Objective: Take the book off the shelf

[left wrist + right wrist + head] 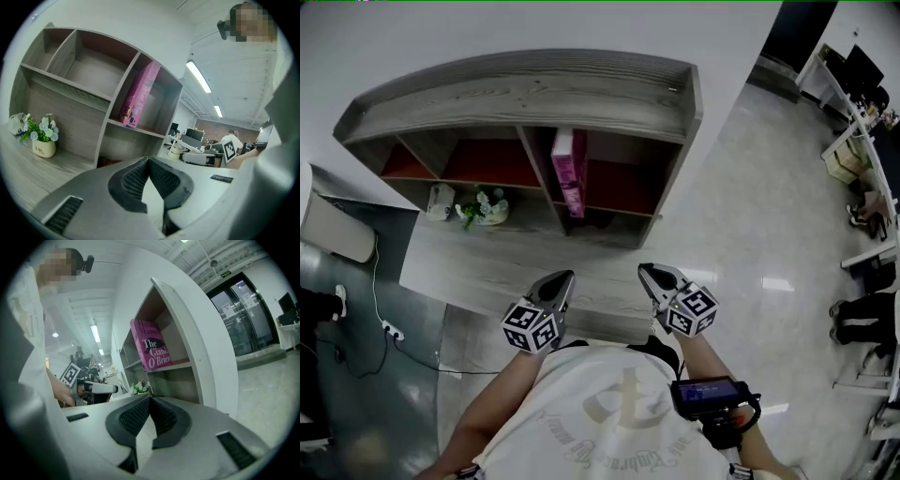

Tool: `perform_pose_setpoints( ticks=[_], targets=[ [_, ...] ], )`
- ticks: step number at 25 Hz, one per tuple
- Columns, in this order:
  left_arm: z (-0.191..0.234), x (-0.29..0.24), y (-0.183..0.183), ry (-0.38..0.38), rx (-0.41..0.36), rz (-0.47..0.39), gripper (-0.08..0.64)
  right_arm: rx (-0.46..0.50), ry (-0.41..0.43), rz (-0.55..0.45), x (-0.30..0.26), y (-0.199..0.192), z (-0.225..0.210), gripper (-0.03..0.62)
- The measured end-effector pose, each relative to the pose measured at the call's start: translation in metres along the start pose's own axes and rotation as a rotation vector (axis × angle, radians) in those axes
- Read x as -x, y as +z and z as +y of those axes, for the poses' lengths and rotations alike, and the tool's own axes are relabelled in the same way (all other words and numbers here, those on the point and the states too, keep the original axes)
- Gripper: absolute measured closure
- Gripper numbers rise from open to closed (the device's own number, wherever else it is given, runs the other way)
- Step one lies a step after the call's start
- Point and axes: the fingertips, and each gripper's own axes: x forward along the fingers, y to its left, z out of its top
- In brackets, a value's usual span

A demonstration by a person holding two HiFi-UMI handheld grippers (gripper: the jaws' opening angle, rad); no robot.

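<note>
Jaws shut tight on both, nothing between them: left gripper [565, 276] and right gripper [645, 269] side by side before the shelf [525, 89]. Pink book [570, 169] stands in the upper right compartment, untouched.

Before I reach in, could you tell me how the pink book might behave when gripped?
The pink book looks thick, so probably stiff. It stands alone, leaning on the shelf divider, so a nudge may topple it. Its cover looks glossy, possibly slippery.
</note>
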Motion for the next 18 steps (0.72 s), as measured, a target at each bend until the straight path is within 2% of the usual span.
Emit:
perform_pose_setpoints(
  ticks=[9,16,18],
  targets=[
    [0.006,-0.011,0.029,0.076,-0.037,-0.05,0.558,0.039,0.094,-0.007,-0.025,0.032,-0.004,0.588],
    [0.013,-0.011,0.061,0.153,-0.061,-0.113,0.558,0.027,0.146,0.008,-0.036,0.034,-0.003,0.588],
    [0.014,-0.01,0.069,0.173,-0.064,-0.127,0.534,0.017,0.158,0.012,-0.04,0.032,-0.003,0.588]
  ],
)
